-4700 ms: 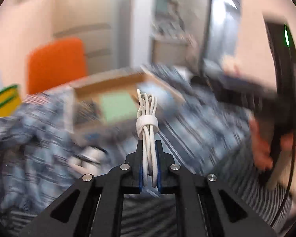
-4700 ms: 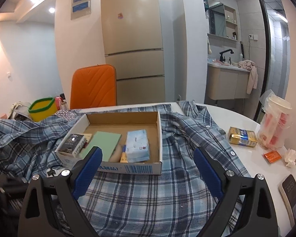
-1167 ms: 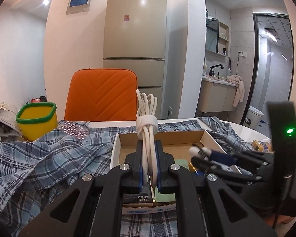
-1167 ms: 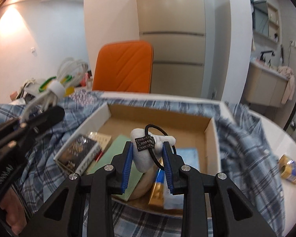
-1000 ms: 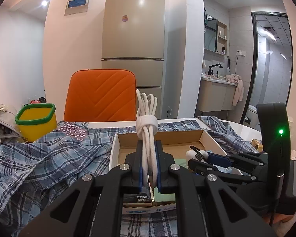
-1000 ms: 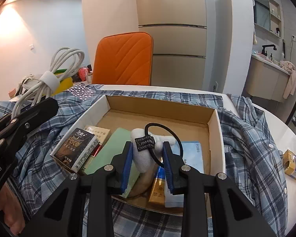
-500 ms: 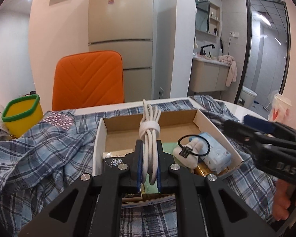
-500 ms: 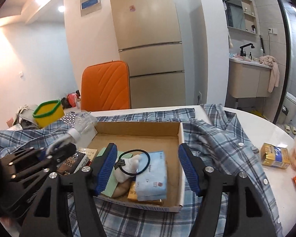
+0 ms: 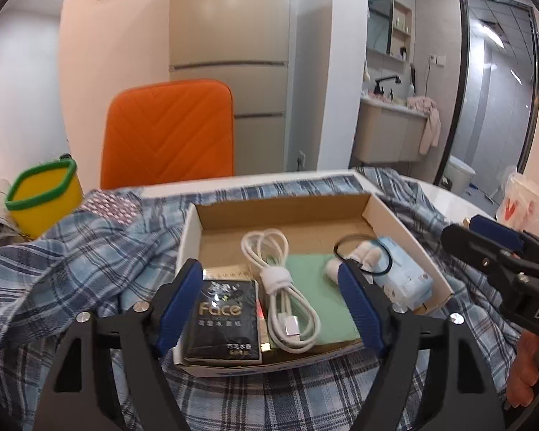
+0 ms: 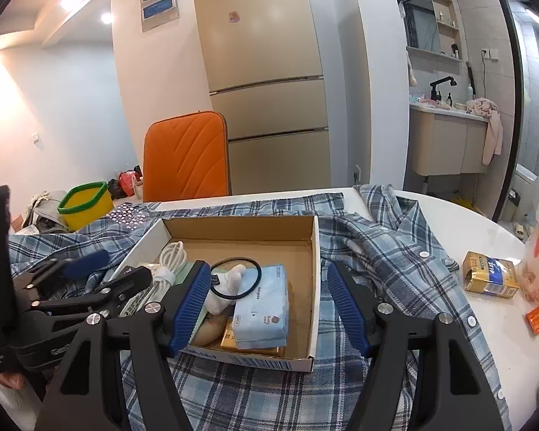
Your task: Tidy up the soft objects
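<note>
At frame centre the cardboard box (image 9: 395, 230) already holds the coiled white cable (image 9: 284, 287) and black hair tie (image 9: 363, 255), the left gripper (image 9: 269, 301) opening empty, the right gripper (image 10: 269, 301) spread empty, while the plaid shirt (image 10: 388, 248) beneath looks unsorted.

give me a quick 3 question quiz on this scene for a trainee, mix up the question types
1. True or false: the white cable lies inside the cardboard box.
2. What does the box rest on? A) bare table B) plaid shirt C) orange chair
3. Fill in: the black hair tie is looped around a small ____ object.

Key: 1 true. 2 B. 3 white. The left gripper is empty, its jaws opening, with the cable lying free below.
</note>
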`<action>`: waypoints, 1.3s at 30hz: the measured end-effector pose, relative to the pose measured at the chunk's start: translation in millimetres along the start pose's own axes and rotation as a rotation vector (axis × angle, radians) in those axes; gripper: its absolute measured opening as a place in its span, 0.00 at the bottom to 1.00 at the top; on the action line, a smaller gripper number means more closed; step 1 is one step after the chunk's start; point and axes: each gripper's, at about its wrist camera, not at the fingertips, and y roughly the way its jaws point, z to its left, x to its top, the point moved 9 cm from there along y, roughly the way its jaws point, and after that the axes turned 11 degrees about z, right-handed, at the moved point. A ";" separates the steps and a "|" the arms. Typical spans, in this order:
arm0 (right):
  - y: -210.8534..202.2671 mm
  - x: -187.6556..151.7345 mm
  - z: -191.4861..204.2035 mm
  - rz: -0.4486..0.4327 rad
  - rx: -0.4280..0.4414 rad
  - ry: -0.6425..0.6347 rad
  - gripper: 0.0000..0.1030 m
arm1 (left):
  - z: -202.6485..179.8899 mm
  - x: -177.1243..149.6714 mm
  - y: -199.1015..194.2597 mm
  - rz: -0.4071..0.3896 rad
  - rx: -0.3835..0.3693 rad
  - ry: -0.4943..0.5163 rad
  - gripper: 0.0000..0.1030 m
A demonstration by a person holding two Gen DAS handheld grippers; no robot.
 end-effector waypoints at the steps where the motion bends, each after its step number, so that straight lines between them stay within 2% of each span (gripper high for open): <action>1: -2.8 1.0 -0.2 -0.012 -0.003 0.001 0.68 | 1.2 0.7 -2.7 -0.012 0.006 -0.002 0.78; 3: -8.6 3.2 -0.5 -0.038 -0.009 0.002 0.72 | 5.9 3.1 -11.7 -0.052 0.018 -0.012 0.80; 7: -35.0 11.4 0.7 -0.130 -0.028 -0.019 0.77 | 14.1 11.4 -51.4 -0.200 0.048 -0.036 0.87; 9: -51.2 16.1 2.1 -0.182 -0.036 -0.030 0.83 | 16.4 17.0 -70.9 -0.260 0.059 -0.035 0.89; 13: -81.0 22.1 6.8 -0.265 -0.050 -0.050 0.84 | 23.6 27.7 -114.6 -0.374 0.062 -0.058 0.98; 15: -94.0 24.9 8.2 -0.296 -0.052 -0.054 0.87 | 27.0 30.6 -133.1 -0.410 0.048 -0.072 0.99; 16: -101.6 26.2 8.5 -0.316 -0.049 -0.050 0.90 | 27.1 31.7 -138.8 -0.418 0.041 -0.071 0.99; 17: -108.2 27.6 8.8 -0.334 -0.044 -0.043 1.00 | 26.3 32.1 -146.0 -0.424 0.034 -0.061 0.99; 21: -138.5 29.1 10.2 -0.425 -0.039 -0.032 1.00 | 20.9 27.1 -167.6 -0.458 0.047 -0.022 0.99; 28: -166.8 18.8 15.4 -0.464 -0.023 -0.025 1.00 | 11.5 5.4 -184.9 -0.489 0.057 -0.015 0.99; 33: -165.4 3.5 22.8 -0.482 -0.068 -0.060 1.00 | 8.7 -12.1 -188.4 -0.559 0.102 0.000 0.99; 39: -151.1 -15.7 30.5 -0.486 -0.093 -0.092 1.00 | 9.0 -30.1 -172.6 -0.562 0.114 0.004 0.99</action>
